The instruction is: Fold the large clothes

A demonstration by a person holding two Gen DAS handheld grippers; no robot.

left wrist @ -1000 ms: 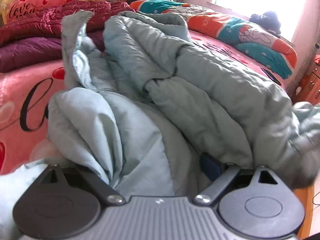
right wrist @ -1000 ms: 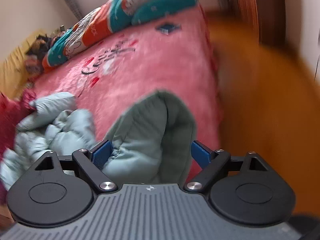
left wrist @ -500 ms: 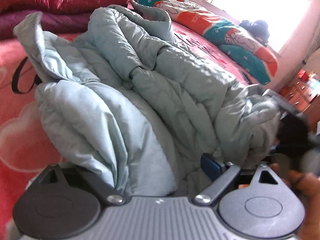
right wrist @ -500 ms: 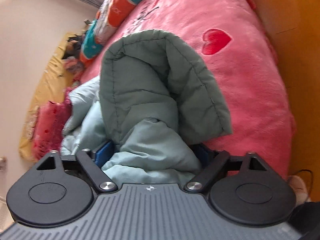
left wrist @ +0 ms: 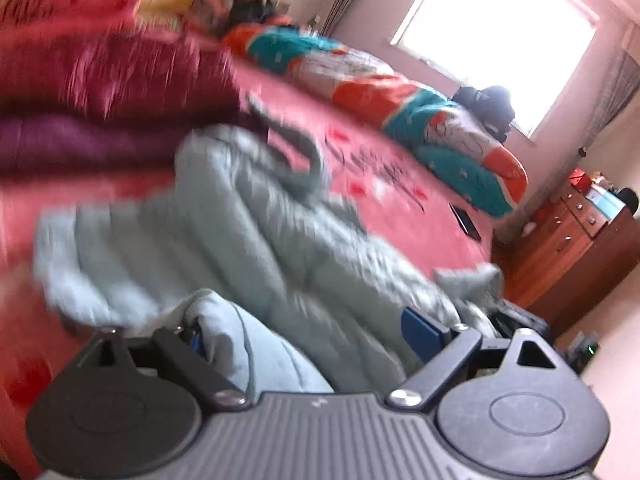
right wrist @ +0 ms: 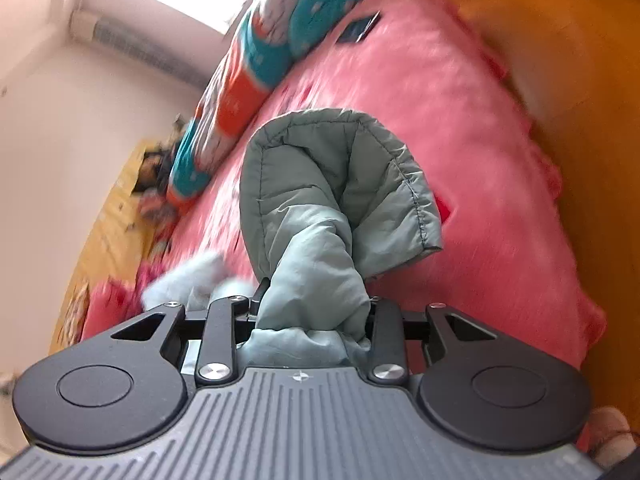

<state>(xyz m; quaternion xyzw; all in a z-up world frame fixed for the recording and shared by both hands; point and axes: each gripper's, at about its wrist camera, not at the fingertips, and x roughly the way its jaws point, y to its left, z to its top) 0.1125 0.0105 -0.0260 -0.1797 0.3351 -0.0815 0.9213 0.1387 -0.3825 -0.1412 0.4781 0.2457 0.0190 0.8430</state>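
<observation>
folding not yet begun: padded jacket lies crumpled on bed. right gripper closing on its sleeve; left gripper spread wide around bunched fabric, grip uncertain.

No wording can be read in either view. Dark script printed on the pink bedspread, just beside the crumpled grey-green padded jacket, is smeared by motion blur. Markings on the orange-and-teal quilt, beyond the jacket, are likewise too blurred to make out.
</observation>
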